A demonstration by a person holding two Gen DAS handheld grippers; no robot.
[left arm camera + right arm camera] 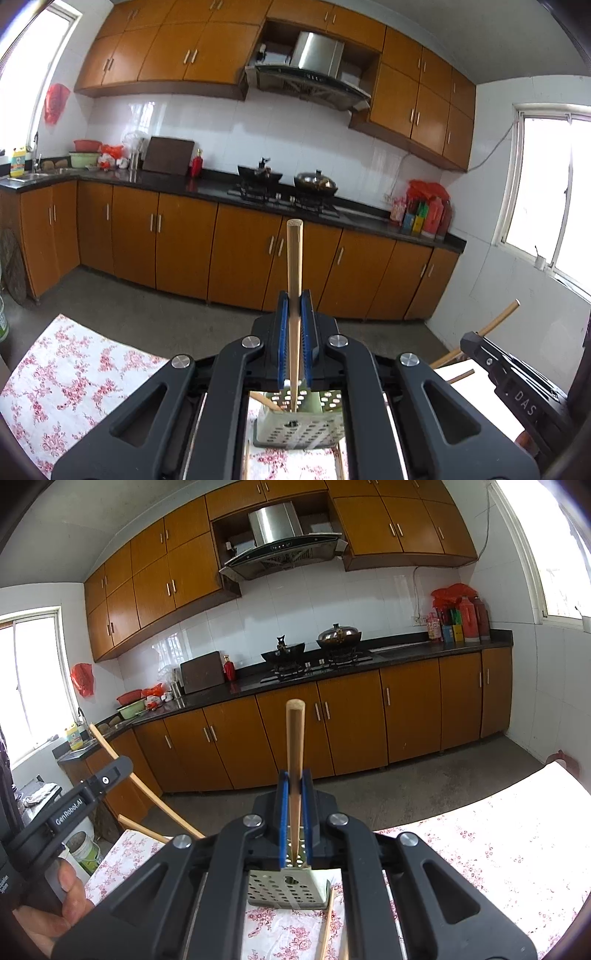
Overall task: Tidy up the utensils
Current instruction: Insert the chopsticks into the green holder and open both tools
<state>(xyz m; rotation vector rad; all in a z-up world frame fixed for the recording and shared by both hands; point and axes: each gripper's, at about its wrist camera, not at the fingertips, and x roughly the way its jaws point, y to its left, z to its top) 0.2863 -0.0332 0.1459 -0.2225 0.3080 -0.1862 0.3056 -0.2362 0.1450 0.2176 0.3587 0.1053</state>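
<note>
My left gripper (294, 300) is shut on a wooden chopstick (294, 258) that stands upright between its blue pads. The stick's lower end reaches down toward a pale green perforated holder (295, 432), where another chopstick (264, 400) leans. My right gripper (294, 780) is likewise shut on an upright chopstick (294, 738) above the same holder (284, 890). Each gripper also shows in the other's view: the right gripper (468, 339) with its slanted stick (500, 319), the left gripper (123, 766) with its stick (147, 794).
The holder lies on a table under a floral cloth (480, 856). A loose chopstick (327, 923) lies on the cloth beside the holder. A hand (70, 890) grips the left tool. Past the table are bare floor (166, 314), orange cabinets and a stove (314, 661). A bucket (86, 849) stands at left.
</note>
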